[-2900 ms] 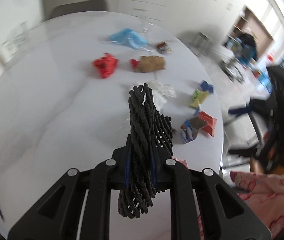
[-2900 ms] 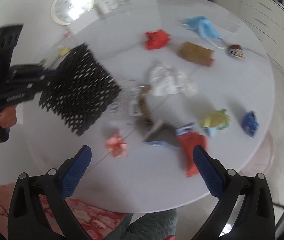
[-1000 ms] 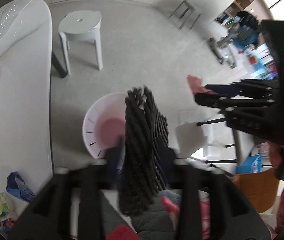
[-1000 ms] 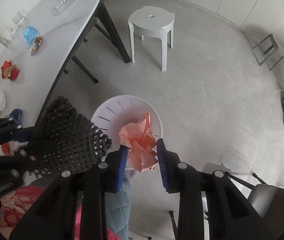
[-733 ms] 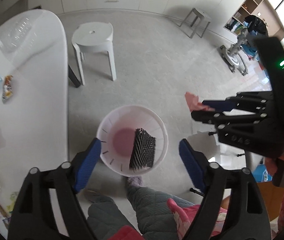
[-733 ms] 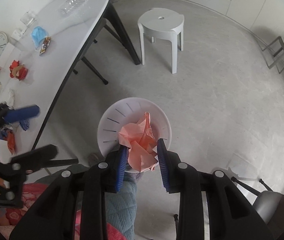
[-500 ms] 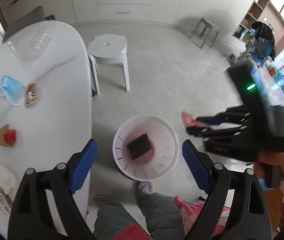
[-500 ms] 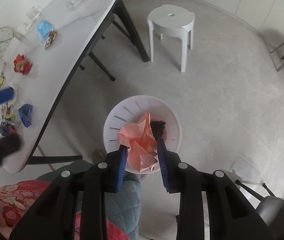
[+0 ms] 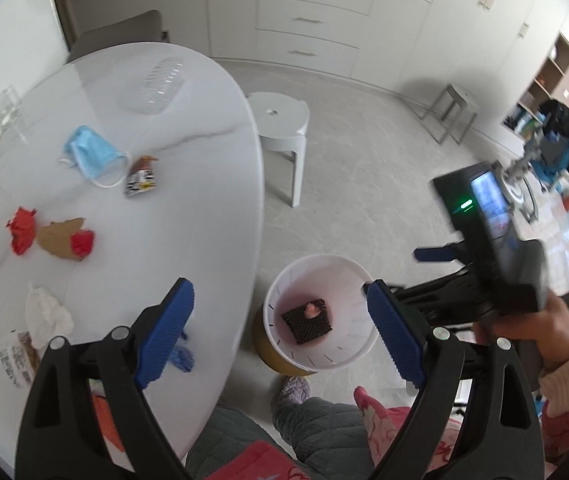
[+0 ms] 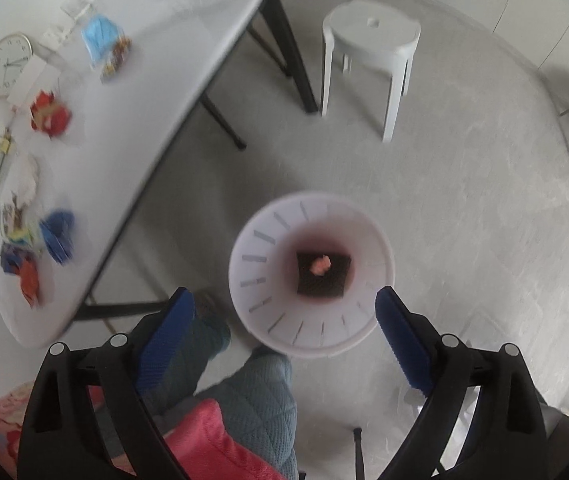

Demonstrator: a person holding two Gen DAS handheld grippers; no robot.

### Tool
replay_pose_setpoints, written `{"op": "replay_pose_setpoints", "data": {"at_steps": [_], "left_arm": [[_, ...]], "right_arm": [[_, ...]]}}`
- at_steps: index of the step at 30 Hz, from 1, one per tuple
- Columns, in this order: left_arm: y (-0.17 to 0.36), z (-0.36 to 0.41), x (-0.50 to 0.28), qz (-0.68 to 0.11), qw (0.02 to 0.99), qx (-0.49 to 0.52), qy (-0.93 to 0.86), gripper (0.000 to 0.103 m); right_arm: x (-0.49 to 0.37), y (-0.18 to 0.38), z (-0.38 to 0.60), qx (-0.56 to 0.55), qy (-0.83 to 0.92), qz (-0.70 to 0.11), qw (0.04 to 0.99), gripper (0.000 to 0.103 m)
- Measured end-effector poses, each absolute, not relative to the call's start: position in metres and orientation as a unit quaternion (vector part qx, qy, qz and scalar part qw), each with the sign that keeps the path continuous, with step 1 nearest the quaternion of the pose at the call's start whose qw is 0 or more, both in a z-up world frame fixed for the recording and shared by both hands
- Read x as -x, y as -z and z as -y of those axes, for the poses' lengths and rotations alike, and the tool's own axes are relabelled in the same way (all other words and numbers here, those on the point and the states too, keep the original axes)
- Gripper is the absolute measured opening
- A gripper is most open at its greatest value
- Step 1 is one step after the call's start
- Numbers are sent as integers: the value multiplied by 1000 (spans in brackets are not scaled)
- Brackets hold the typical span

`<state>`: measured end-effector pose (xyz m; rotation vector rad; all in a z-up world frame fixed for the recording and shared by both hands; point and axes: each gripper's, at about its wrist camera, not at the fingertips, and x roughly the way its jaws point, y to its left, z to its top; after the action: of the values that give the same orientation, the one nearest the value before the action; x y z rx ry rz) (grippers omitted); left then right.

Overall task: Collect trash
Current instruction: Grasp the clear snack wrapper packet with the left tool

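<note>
We hold both tools over the white plastic waste bin (image 10: 311,276) because it stands on the floor just off the rim of the white oval desk (image 9: 188,168), where a drop falls straight in. The right hand-held gripper (image 10: 284,336) points almost straight down, the bin's mouth lying between and just ahead of its spread blue pads (image 10: 166,328); it is wide open and carries nothing. Below it, at the bottom of the bin, the black mesh foam pad (image 10: 322,276) lies flat with the small crumpled pink paper (image 10: 320,266) resting on top.

The left hand-held gripper (image 9: 280,336) is equally wide open and empty, tilted forward so the bin sits ahead between its pads and the desk spreads out to its left. From there we see what is left to collect: a blue face mask (image 9: 92,156), a small printed snack wrapper (image 9: 141,176), a red and brown paper scrap (image 9: 50,236) and a white crumpled tissue (image 9: 46,314), all well apart from the bin. We judge the next reach goes back to the desk.
</note>
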<state>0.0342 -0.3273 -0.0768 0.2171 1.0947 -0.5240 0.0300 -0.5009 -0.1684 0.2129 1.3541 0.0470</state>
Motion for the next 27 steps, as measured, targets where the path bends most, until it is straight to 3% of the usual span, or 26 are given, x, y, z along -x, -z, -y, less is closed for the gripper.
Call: {"op": "replay_pose_setpoints", "data": {"at_steps": [4,7,13,20,27], "left_arm": [[54,293,-32,-488,840,-83,223,85],[40,262,-31,-472,857,-67,197,91],[42,167,-38,-468,877,-64,92,92],[100,36,-65,-532,846,-30,-6,92],[164,-24,-88,-592,806,4,9,92]], "right_arm": [[-34,114,485,-91,-34,-567,818,100],[-40,79,460,-78,-67,-533,840,100],[-64,51,377,-39,-156,-504,848,101],[-99,66,275,-4,-231,-511,828,101],[-126,88,197,32,-253,-541,801,101]]}}
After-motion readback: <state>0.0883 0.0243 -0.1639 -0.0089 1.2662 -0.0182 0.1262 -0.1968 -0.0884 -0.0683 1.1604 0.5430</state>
